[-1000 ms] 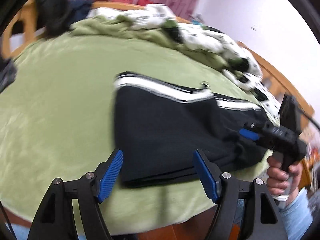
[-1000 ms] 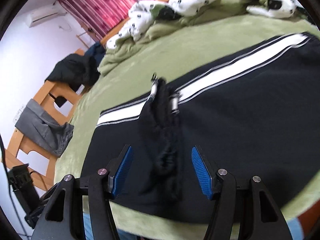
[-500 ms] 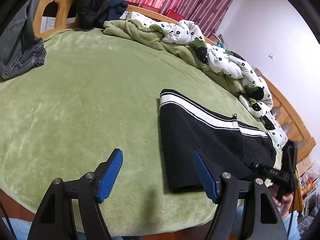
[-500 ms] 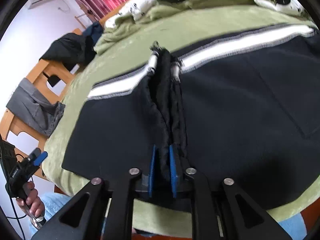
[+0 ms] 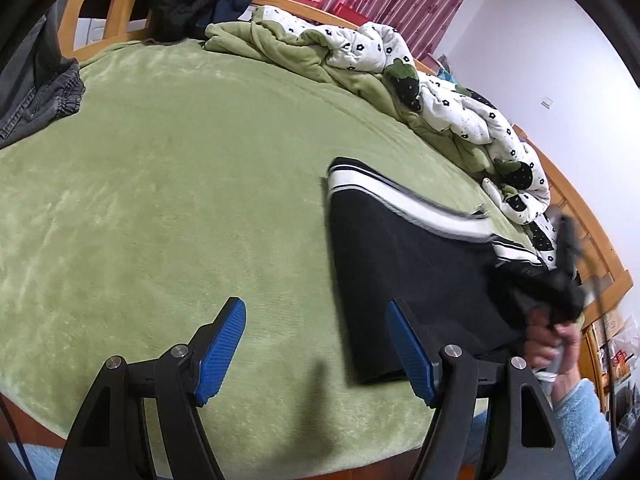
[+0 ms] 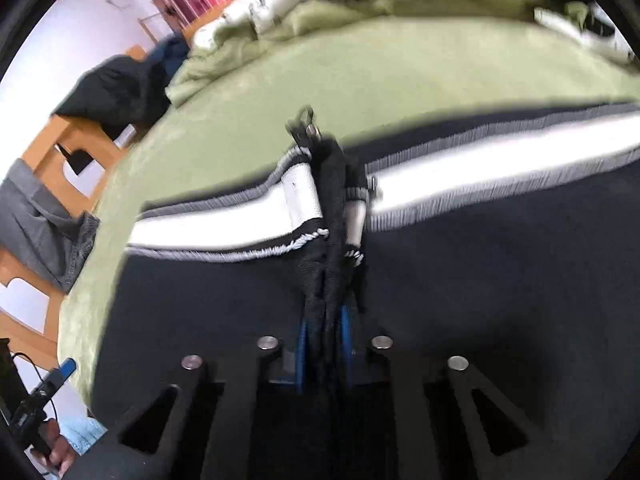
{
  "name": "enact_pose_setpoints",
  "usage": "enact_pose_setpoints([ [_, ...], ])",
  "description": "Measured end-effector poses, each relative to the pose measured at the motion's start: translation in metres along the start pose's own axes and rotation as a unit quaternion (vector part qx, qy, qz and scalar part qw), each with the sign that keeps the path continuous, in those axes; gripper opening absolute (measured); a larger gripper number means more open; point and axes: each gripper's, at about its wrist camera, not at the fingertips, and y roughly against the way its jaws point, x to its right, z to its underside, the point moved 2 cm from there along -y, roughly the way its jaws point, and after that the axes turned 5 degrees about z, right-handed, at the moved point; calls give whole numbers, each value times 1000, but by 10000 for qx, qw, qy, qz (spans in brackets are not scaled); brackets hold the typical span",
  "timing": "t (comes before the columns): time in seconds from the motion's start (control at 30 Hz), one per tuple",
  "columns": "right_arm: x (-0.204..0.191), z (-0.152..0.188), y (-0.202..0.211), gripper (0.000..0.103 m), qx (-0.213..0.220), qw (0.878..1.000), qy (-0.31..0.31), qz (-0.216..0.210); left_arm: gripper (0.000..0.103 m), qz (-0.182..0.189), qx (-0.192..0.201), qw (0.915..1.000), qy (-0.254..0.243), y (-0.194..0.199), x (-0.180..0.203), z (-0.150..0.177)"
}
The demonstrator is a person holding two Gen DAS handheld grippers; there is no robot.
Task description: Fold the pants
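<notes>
We angle our left gripper (image 5: 316, 352) down, jaws wide and empty, over the bed (image 5: 180, 184); our right gripper (image 6: 324, 344) pinches a bunched fold of the black track pants (image 6: 480, 280).

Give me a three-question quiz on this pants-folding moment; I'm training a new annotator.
1. True or false: the right gripper is shut on a bunched fold of the black pants.
2. Is anything between the left gripper's fingers? A) pants B) nothing, only the green blanket beneath C) the floral quilt
3. What colour is the pants' side stripe?

Key: 1 true; 2 B; 3 white.
</notes>
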Motion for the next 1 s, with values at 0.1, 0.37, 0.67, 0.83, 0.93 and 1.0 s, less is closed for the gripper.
enact_pose_setpoints([
  [0.1, 9, -7, 9, 16, 87, 9993, 125, 338, 71, 36, -15, 9999, 102, -3, -5, 1],
  [0.37, 26, 16, 40, 37, 64, 9986, -277, 450, 71, 179, 72, 9997, -116, -5, 19, 6],
  [0.67, 37, 100, 56, 42, -543, 9923, 121, 1109, 71, -122, -766, 9969, -157, -62, 41, 44],
  [0.83, 32, 102, 72, 43, -408, 9938, -38, 1030, 69, -264, -924, 9944, -442, -54, 51, 46],
  [0.93, 34, 99, 100, 43, -76, 9938, -109, 1106, 69, -130, -700, 9965, -438, -25, 54, 31],
  [1.0, 38, 96, 125, 43, 245, 9922, -130, 1213, 69, -103, -378, 9981, -486, 0, 56, 16],
])
